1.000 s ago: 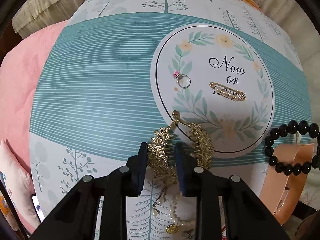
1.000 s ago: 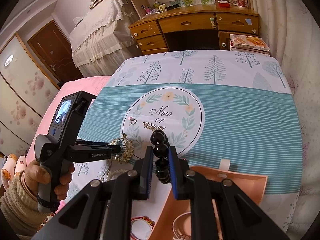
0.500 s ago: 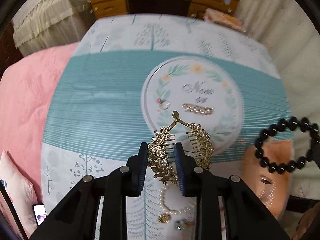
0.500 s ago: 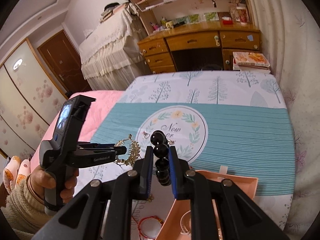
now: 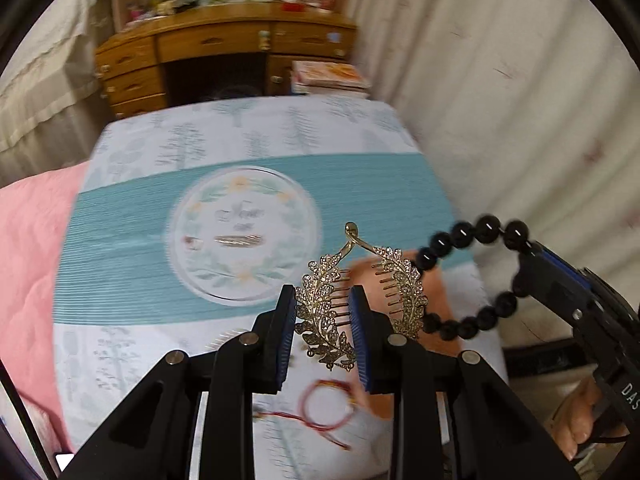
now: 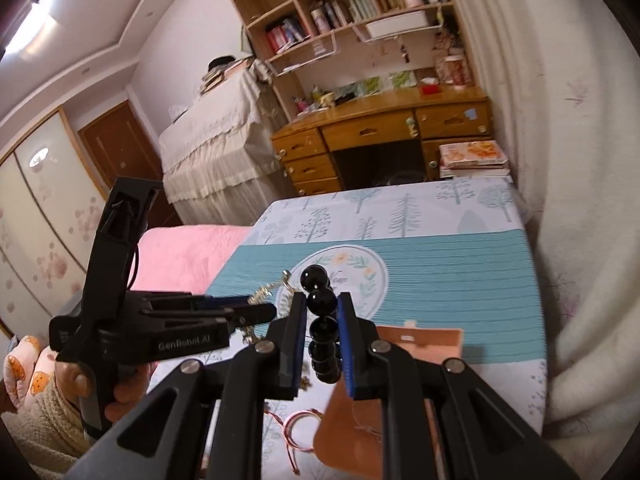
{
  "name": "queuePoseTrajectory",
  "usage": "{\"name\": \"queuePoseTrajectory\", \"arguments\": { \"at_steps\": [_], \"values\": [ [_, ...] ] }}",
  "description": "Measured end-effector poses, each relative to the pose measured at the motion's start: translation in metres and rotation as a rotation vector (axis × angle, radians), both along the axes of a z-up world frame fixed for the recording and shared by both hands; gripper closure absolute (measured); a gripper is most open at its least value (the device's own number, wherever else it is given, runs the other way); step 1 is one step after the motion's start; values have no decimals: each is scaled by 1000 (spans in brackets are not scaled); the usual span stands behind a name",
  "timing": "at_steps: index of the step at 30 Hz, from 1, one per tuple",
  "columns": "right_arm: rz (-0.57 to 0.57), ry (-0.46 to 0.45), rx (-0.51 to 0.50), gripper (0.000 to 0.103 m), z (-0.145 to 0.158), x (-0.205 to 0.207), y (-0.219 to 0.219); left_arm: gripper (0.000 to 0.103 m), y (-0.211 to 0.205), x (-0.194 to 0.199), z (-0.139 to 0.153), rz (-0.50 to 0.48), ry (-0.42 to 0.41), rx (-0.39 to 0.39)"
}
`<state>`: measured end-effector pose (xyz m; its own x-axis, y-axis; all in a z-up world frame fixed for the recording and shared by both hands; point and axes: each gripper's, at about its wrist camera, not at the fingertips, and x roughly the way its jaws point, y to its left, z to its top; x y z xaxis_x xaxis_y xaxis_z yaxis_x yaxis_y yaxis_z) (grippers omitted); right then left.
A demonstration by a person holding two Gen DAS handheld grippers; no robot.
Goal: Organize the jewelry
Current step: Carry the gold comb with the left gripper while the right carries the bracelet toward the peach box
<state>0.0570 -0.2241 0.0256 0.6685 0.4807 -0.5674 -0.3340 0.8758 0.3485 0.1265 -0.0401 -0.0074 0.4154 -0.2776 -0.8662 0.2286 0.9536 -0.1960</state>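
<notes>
The left gripper (image 5: 322, 328) pinches one leaf of the gold leaf hair comb (image 5: 326, 312) between its blue pads, holding it lifted above the tablecloth (image 5: 120, 240), toward the cloth's near edge; the comb's other leaf hangs free just outside the right-hand finger. The right gripper (image 6: 320, 344) is clamped on the black bead bracelet (image 6: 322, 332), the beads stacked upright between its fingers, raised over the cloth's near right corner above the peach jewelry box (image 6: 420, 340). On the cloth's round printed medallion (image 5: 244, 236) lie a ring (image 5: 194, 243) and a pearl hairpin (image 5: 240, 240), blurred. A red string bracelet (image 5: 326, 404) lies on the cloth near its front edge, beside the box
</notes>
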Motion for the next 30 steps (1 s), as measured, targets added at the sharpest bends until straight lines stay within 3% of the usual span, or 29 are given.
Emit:
{"name": "queuePoseTrajectory", "arguments": {
  "at_steps": [5, 12, 20, 30],
  "values": [
    [-50, 2, 12, 88, -8, -17, -22, 78, -35, -7, -17, -60, 21, 9],
    [-64, 85, 15, 88, -41, -28, -34, 78, -59, 4, -37, -41, -12, 82],
    [-1, 162, 0, 88, -76, -38, -30, 78, -83, 28, -69, -149, -16, 131],
    [65, 203, 37, 88, -102, -33, -13, 78, -95, 39, -101, -196, 6, 176]
  ]
}}
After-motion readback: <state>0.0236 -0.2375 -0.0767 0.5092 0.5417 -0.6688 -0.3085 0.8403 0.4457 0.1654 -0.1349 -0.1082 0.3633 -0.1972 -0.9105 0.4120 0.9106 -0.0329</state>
